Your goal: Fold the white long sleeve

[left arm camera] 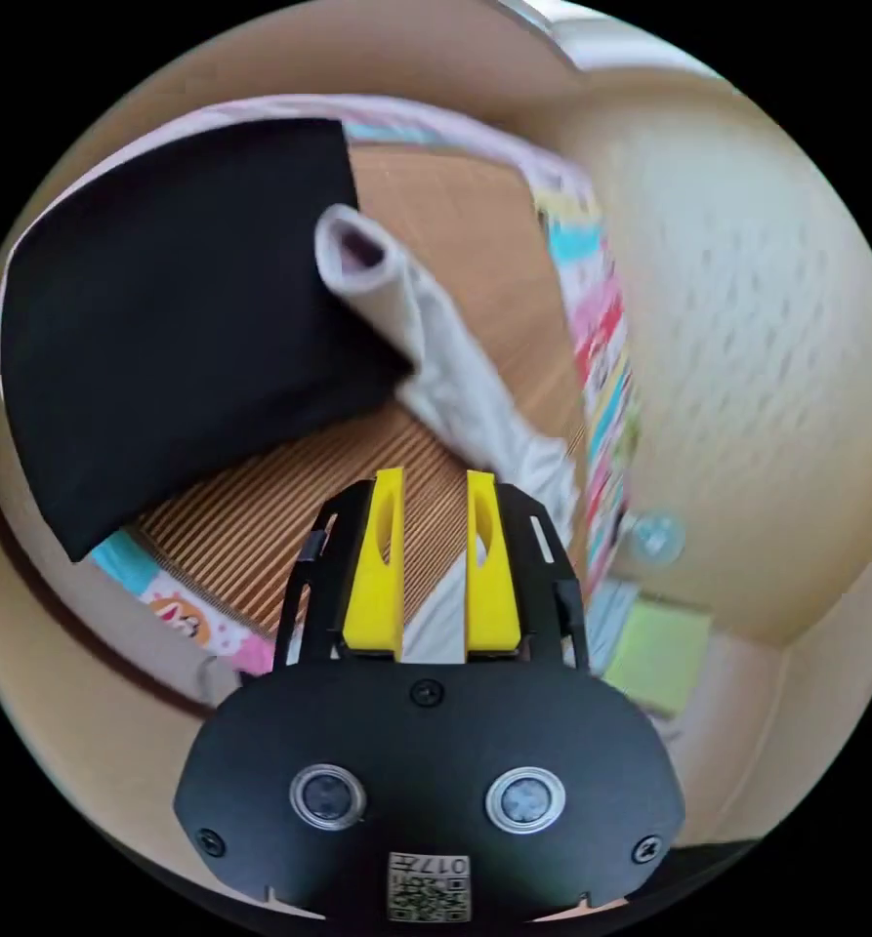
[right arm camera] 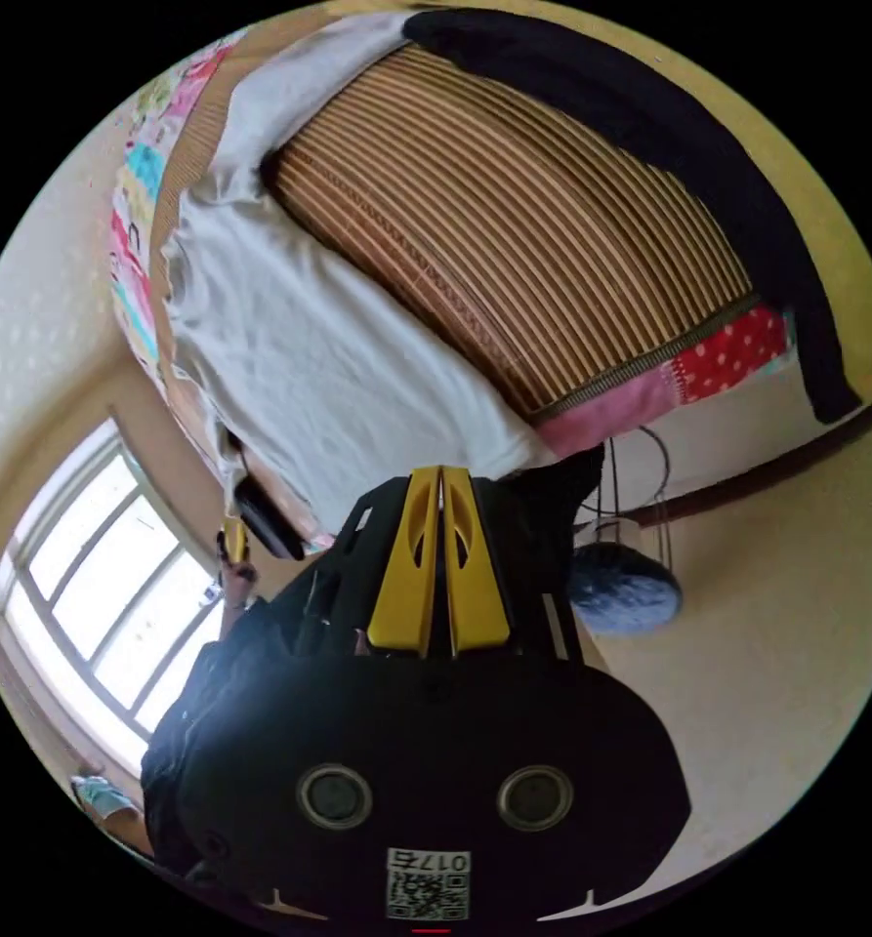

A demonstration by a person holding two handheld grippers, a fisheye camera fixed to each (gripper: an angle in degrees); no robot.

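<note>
The white long sleeve (right arm camera: 318, 361) lies spread over a striped bamboo mat (right arm camera: 514, 244) on a bed. My right gripper (right arm camera: 440, 476) has its yellow jaws pressed together at the shirt's near hem, shut on the fabric edge. In the left gripper view, one sleeve of the white long sleeve (left arm camera: 436, 361) runs up the mat to an open cuff beside a black cloth (left arm camera: 172, 312). My left gripper (left arm camera: 437, 488) is open just above the shirt, with white fabric showing low between its jaws. The left gripper (right arm camera: 245, 527) also appears at the shirt's far edge in the right gripper view.
The black cloth (right arm camera: 670, 137) lies along the mat's far side. A patterned bedsheet (left arm camera: 602, 371) borders the mat (left arm camera: 260, 498). Cream walls, a bright window (right arm camera: 113, 605), a green box (left arm camera: 660, 654) and a dark round object (right arm camera: 621, 595) on the floor surround the bed.
</note>
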